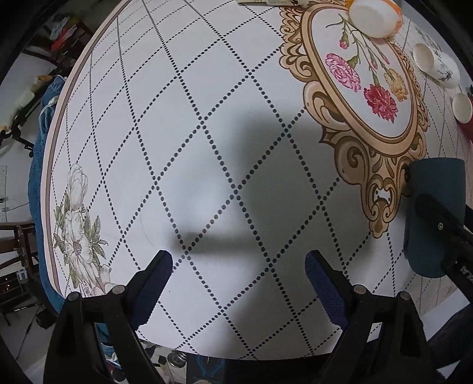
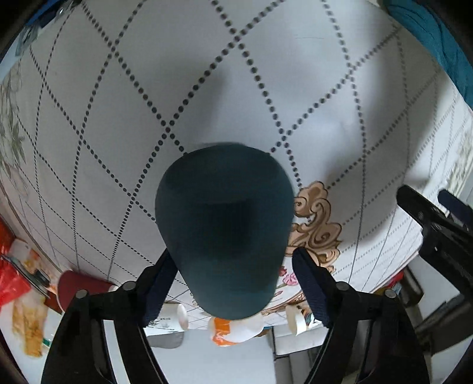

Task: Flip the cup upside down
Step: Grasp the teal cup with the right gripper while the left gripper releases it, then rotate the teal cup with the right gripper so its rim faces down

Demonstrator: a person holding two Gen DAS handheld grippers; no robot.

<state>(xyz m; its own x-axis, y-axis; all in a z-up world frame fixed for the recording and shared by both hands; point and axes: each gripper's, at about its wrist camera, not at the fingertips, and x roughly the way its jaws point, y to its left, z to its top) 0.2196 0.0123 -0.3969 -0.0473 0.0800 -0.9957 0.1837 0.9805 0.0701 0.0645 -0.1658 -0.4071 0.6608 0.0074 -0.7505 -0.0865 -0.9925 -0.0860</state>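
Observation:
A dark teal cup stands between the fingers of my right gripper. Its left finger touches the cup wall; the right finger stands a little off it, so the jaws are open. The cup's flat closed end faces the camera and its far end rests on the tablecloth. In the left wrist view the cup is at the far right edge, with a right gripper finger across it. My left gripper is open and empty above the tablecloth, well left of the cup.
A round table carries a white cloth with dotted diamonds and a floral medallion. Small white cups and a white bowl sit at the far side. Red packaging and a red cup lie near the table edge.

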